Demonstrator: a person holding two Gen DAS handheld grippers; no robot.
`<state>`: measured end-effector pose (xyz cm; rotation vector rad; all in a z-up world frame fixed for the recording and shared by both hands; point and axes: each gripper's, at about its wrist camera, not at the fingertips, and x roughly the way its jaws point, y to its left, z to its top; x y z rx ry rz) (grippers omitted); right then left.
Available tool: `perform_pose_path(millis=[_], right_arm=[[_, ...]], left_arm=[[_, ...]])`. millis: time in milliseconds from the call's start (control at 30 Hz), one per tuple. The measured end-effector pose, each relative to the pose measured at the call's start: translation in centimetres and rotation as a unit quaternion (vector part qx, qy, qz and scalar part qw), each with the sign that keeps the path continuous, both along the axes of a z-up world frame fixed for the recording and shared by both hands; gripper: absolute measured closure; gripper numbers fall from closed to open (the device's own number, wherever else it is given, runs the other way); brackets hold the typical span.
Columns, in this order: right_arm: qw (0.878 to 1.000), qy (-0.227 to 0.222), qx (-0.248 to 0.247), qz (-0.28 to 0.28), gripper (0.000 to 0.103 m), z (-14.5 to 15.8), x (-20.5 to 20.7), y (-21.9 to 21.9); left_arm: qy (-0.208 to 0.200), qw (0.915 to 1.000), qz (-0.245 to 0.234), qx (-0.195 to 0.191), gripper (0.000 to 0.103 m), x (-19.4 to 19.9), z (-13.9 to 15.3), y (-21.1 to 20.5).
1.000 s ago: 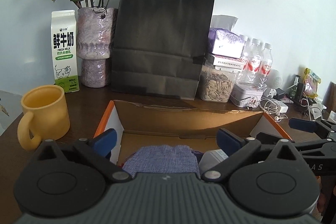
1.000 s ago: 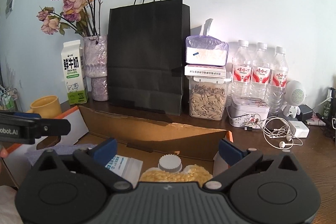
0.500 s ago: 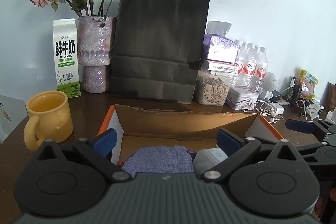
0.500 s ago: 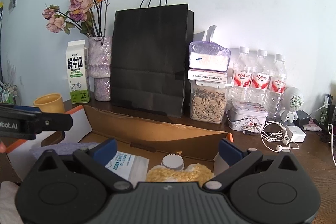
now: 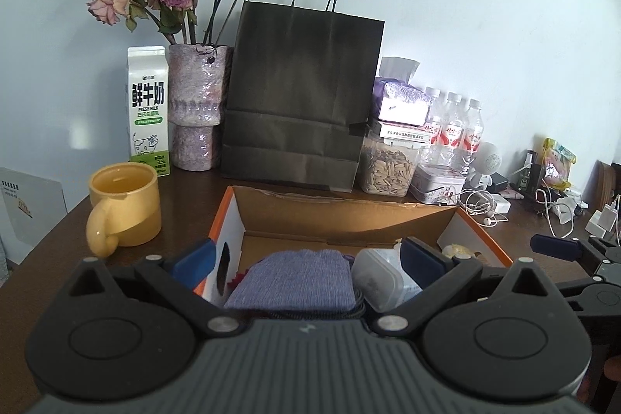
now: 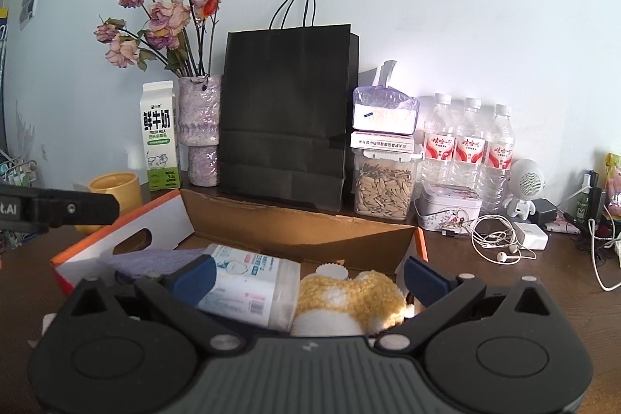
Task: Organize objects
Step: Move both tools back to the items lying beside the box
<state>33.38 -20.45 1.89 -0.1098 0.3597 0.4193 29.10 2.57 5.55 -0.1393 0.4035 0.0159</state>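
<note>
Grippers: your left gripper (image 5: pixel 306 257) and right gripper (image 6: pixel 308 274) both hang spread apart, empty, over the cardboard box (image 6: pixel 299 224) | Contents: purple cloth (image 5: pixel 295 278) at 12 o'clock of left, plastic jar (image 6: pixel 248 282) at 11 and yellow plush (image 6: pixel 349 293) at 12 of right | Risk: descending carelessly, you could clip the box wall or tangle the 2 grippers, which sit close.

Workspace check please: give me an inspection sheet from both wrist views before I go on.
Surface: dark wooden table, crowded along the wall.
Job's things: open cardboard box holding a purple cloth, a plastic tub and a yellow plush.
Clutter: yellow mug, milk carton, vase, black paper bag, seed jar, water bottles, tin.
Grippers: left hand-held gripper and right hand-held gripper open, empty, over the box.
Cables: earphones, charger.
Surroundings: pale wall.
</note>
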Motion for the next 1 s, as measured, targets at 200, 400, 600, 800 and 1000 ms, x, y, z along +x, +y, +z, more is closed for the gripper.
perform_pose_path(millis=[200, 400, 600, 800, 1000], right_arm=[[1.0, 0.004, -0.004, 0.0, 0.0, 0.0, -2.8, -0.3], [1.0, 0.011, -0.006, 0.001, 0.0, -0.5, -5.6, -0.5], [1.0, 0.021, -0.01, 0.004, 0.0, -1.3, -8.1, -0.8], [0.999, 0.03, -0.018, 0.012, 0.0, -2.1, -10.1, -0.9], [0.998, 0.048, -0.026, 0.02, 0.0, -3.5, -11.8, -1.2]], left_arm=[[-0.002, 1.0, 0.003, 0.004, 0.0, -3.0, 0.6, 0.4], [0.001, 0.9999, 0.004, 0.01, 0.0, -5.7, 0.7, 0.6], [0.012, 0.9998, 0.005, 0.013, 0.0, -8.0, 0.1, 0.7], [0.03, 0.9993, 0.002, 0.02, 0.0, -10.1, -1.1, 0.7], [0.059, 0.9978, -0.001, 0.03, 0.0, -11.3, -3.0, 1.1]])
